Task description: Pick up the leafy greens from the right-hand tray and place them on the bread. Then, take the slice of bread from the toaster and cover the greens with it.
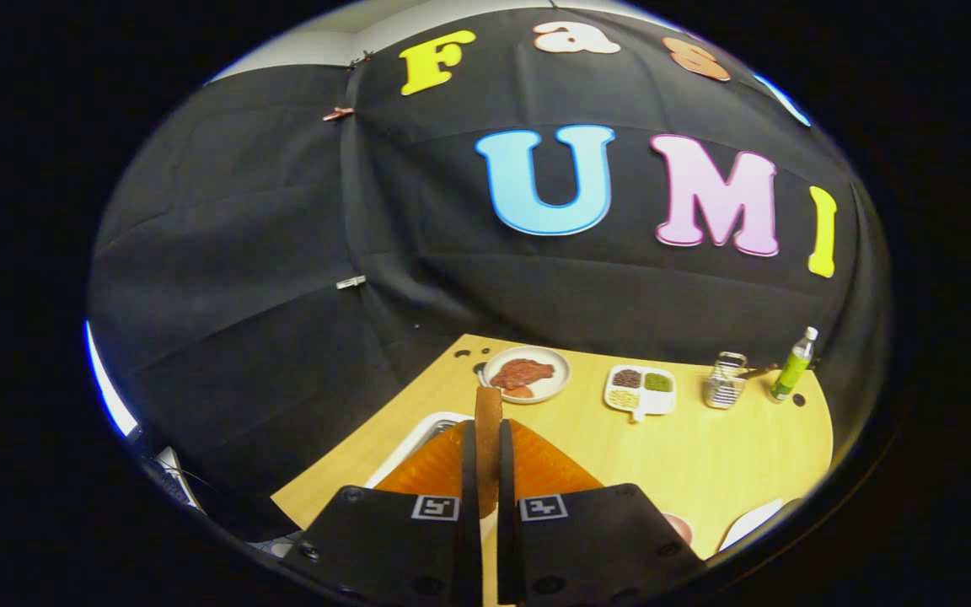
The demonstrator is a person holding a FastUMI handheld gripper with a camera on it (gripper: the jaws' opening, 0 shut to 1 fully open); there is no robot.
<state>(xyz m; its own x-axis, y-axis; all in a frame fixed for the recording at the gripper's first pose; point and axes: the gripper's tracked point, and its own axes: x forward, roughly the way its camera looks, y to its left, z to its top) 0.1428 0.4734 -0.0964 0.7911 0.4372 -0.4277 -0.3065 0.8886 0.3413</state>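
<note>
I've got the bread slice (487, 421) pinched edge-on in the claw (485, 438), fingers nearly pressed together on its two faces, long axis running straight ahead past the fingertips. It's lifted above the worktop (705, 455), over a metal tray (418, 438). I can't see the bread with greens from here; I judge it lies low and close, under the claw.

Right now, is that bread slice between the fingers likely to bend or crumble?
The bread slice stands straight up, edge-on, so it is probably stiff. It looks thin, so likely light. The fingers press both its faces; a hard squeeze might crack it.
</note>
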